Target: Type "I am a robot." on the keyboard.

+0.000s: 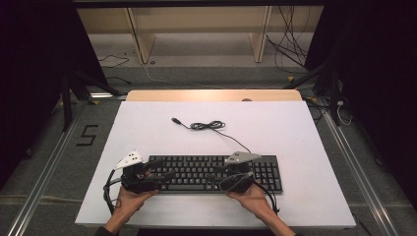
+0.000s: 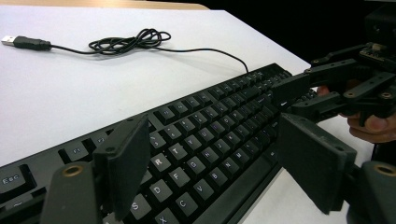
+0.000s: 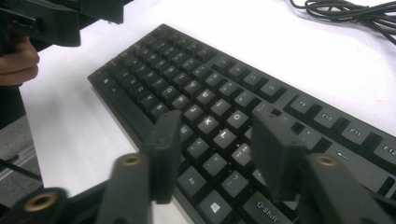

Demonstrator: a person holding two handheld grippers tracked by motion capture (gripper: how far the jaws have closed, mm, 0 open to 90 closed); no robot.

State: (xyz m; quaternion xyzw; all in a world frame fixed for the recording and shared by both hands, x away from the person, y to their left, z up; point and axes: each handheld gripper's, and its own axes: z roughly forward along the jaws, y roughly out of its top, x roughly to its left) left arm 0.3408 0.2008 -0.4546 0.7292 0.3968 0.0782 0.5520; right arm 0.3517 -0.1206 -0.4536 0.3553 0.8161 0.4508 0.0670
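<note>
- The left gripper (image 2: 212,154) hangs with its jaws spread wide and nothing between them; straight beneath and ahead of the gap are the letter keys at the left half of the keyboard (image 2: 205,135), not touched by either jaw.
- The right gripper (image 3: 217,151) has its jaws about half apart, also empty, poised over the keys near the right end of the letter block; I cannot tell whether the jaw tips brush the keycaps.
- In the high view the left gripper (image 1: 156,169) and the right gripper (image 1: 220,172) sit over the keyboard (image 1: 196,167) from its near edge, one toward each end, with a hand (image 1: 130,199) behind the left one.
- Beyond the jaws, the keyboard lies flat on the white surface (image 1: 147,128), its long side running across in front of both jaws.
- Handling, as a judgement: a stiff plastic slab, fairly light but long, so one grip at an end would let it swing and twist; a hold at each short end or along the front lip should keep it level.
- The keycaps give way under pressure and look smooth, so they make poor grip points; the solid frame edge is safer.
- Farther off, past the keyboard's far edge, its thin cable (image 1: 209,126) trails into a loose coil and ends in a USB plug (image 1: 175,120); limp and likely to drag or snag if the keyboard moves.
- No containers are on the surface.
</note>
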